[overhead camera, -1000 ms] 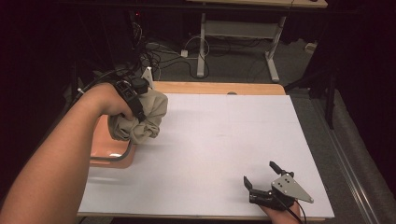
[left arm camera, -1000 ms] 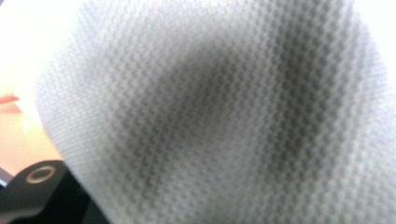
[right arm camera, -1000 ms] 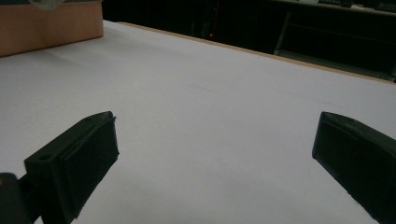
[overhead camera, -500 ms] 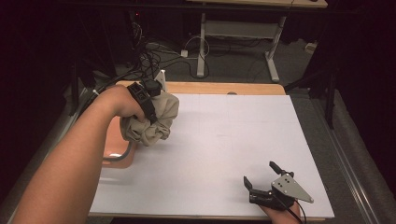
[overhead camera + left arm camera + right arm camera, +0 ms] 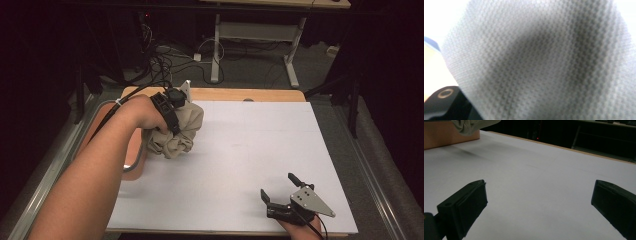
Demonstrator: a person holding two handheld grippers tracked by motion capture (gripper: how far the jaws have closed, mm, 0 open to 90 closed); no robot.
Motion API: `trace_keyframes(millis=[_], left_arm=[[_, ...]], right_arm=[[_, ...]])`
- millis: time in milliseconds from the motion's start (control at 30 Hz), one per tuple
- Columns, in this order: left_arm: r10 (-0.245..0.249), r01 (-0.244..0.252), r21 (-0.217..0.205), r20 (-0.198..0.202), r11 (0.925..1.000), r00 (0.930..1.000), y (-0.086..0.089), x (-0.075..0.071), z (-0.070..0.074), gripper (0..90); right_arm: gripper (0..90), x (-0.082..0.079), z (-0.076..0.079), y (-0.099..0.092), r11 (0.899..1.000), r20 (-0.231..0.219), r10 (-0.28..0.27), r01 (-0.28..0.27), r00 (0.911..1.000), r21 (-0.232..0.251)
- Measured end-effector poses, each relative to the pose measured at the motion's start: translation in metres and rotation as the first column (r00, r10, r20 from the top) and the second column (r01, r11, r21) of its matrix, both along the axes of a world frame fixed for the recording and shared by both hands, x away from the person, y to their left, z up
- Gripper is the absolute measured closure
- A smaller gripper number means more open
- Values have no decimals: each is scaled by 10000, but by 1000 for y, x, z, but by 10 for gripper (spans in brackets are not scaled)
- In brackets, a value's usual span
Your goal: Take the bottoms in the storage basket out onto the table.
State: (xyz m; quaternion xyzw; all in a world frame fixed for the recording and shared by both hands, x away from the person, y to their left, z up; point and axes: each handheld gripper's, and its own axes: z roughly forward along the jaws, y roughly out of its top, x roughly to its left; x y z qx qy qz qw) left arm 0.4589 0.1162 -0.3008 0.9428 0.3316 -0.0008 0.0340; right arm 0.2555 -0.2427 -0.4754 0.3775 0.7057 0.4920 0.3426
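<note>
One bunched beige cloth (image 5: 176,131) hangs clamped in the closed left hand-held gripper (image 5: 172,111), above the table's (image 5: 250,150) left side.

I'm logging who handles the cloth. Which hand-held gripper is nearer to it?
Left. The left hand-held gripper is shut on the cloth, carrying it over the table's left side. The right hand-held gripper rests open near the front right, well apart.

Bunched beige fabric cloth (image 5: 176,132), crumpled into a loose wad with folds hanging below. Held up at the left side of the white table surface, its lower folds apparently just above or brushing the sheet; contact cannot be confirmed. Close up (image 5: 544,60), a fine waffle-like weave shows, with soft shadowed creases, somewhat blurred.
</note>
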Motion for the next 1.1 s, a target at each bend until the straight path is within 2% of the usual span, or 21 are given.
trace_keyframes(millis=[67, 167, 433, 1100], left_arm=[[-38, 40, -173, 92, 9998, 10000, -4, 0, -2, 579], [-235, 238, -212, 123, 9995, 9996, -11, -1, -4, 579], [-538, 543, -152, 270, 9984, 9982, -24, -1, -13, 577], [-810, 814, -139, 296, 9966, 9963, -48, 0, -35, 575]], right_arm=[[11, 0, 0, 0, 10000, -11, 3, -3, 10000, 2], [10, 0, 0, 0, 10000, -29, 23, -23, 10000, 1], [11, 0, 0, -1, 10000, -12, -11, 11, 10000, 10], [11, 0, 0, -1, 10000, 29, -6, 6, 10000, 43]])
